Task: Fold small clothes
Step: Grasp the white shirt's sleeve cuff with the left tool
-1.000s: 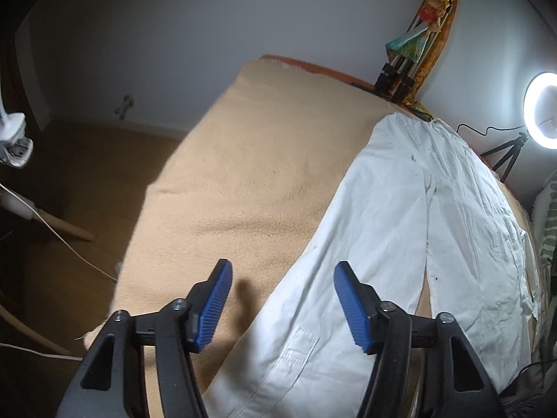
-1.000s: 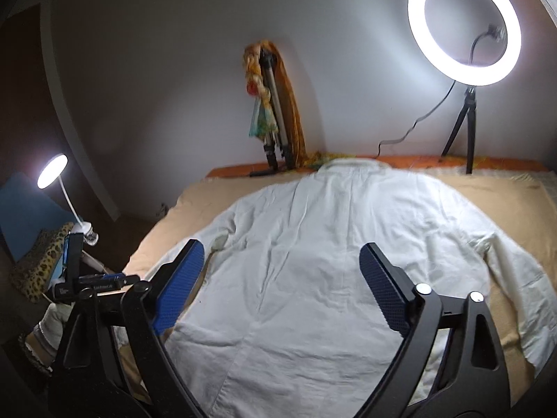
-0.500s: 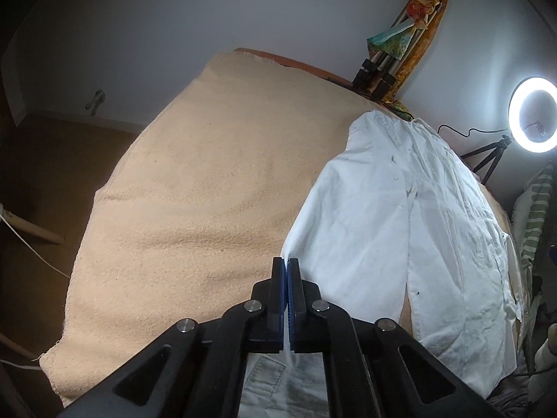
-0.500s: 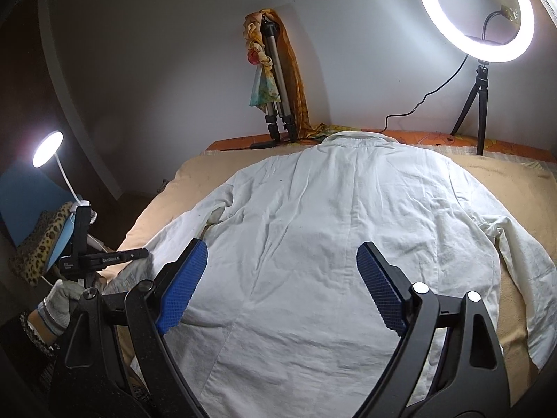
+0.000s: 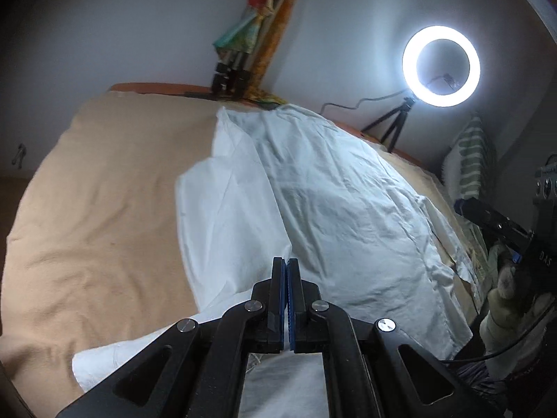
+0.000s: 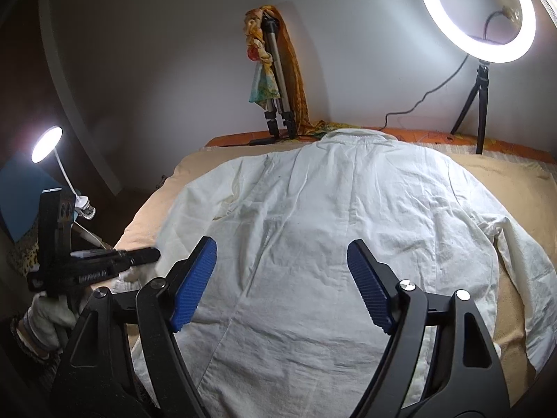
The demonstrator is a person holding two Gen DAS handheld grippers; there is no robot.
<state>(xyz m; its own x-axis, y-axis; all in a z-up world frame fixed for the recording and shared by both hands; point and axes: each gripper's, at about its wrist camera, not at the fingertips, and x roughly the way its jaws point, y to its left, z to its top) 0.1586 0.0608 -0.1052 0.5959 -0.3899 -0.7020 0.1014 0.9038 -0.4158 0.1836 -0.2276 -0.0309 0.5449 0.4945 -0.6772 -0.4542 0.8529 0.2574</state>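
A tan blanket (image 5: 104, 209) covers the bed. On it the white shirt (image 6: 330, 226) lies back-up, its long axis running six to twelve o'clock, collar at twelve. The left claw (image 5: 287, 271), pressed together, pinches the shirt's left sleeve, lifted toward the middle. The right claw (image 6: 282, 285) hangs spread above the hem, gripping nothing.

The white shirt (image 6: 313, 244) hem runs off the bottom edge; its cuff beside the left gripper (image 5: 287, 271) is hidden by the jaws.
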